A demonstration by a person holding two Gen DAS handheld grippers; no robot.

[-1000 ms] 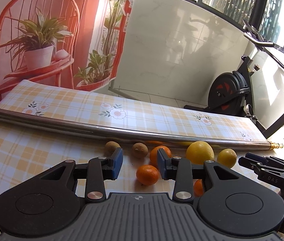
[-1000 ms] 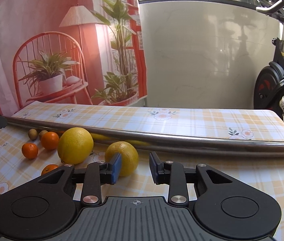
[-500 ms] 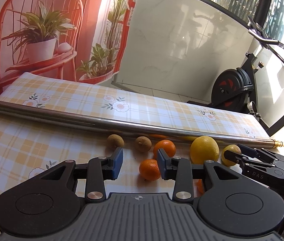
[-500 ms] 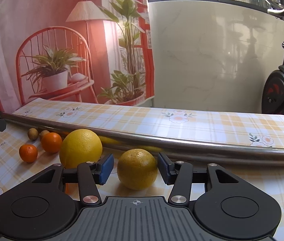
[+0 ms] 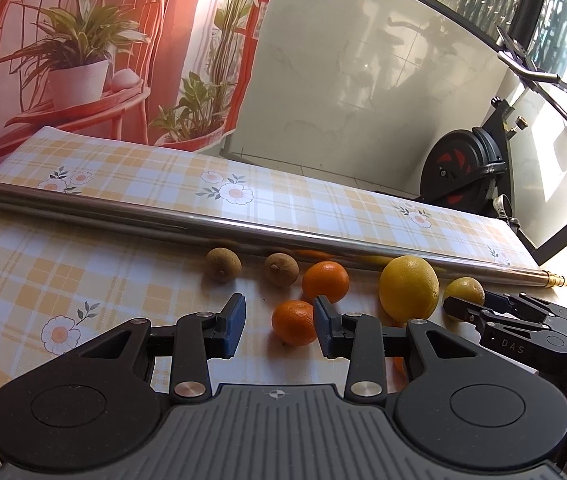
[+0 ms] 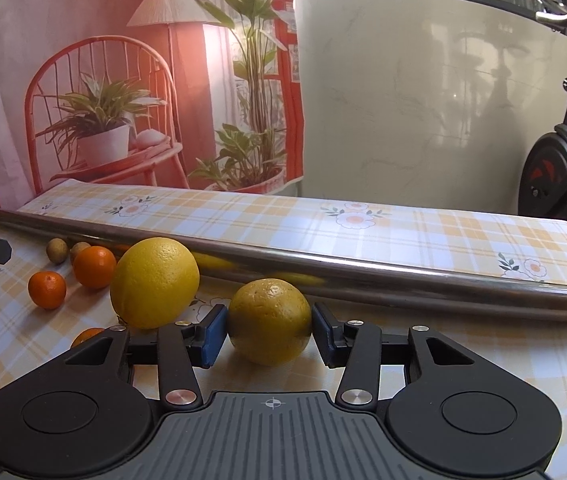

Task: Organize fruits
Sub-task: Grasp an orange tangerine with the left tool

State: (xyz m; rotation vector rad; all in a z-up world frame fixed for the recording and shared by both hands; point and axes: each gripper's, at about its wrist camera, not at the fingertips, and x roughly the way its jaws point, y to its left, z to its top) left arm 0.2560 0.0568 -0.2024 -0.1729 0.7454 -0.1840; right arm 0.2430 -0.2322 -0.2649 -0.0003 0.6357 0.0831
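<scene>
My right gripper (image 6: 269, 330) has its blue pads on both sides of a small yellow-green citrus (image 6: 269, 320) that rests on the checked tablecloth; it looks shut on it. The same fruit (image 5: 463, 292) shows past the right gripper (image 5: 467, 308) in the left wrist view. A big yellow citrus (image 6: 154, 282) (image 5: 409, 292) lies just to its left. My left gripper (image 5: 279, 330) is open, with a small orange (image 5: 293, 322) just ahead between its pads, untouched. A second orange (image 5: 325, 282) and two brown kiwis (image 5: 223, 265) (image 5: 281, 269) lie beyond.
A long steel pole (image 5: 203, 226) (image 6: 363, 272) lies across the table behind the fruit. Another orange (image 6: 87, 336) peeks out beside my right gripper's left finger. An exercise bike (image 5: 463, 168) stands past the table's right end. A printed backdrop hangs behind.
My right gripper moved forward around the small yellow-green citrus and closed onto it. My left gripper shifted so the small orange now sits between its open pads.
</scene>
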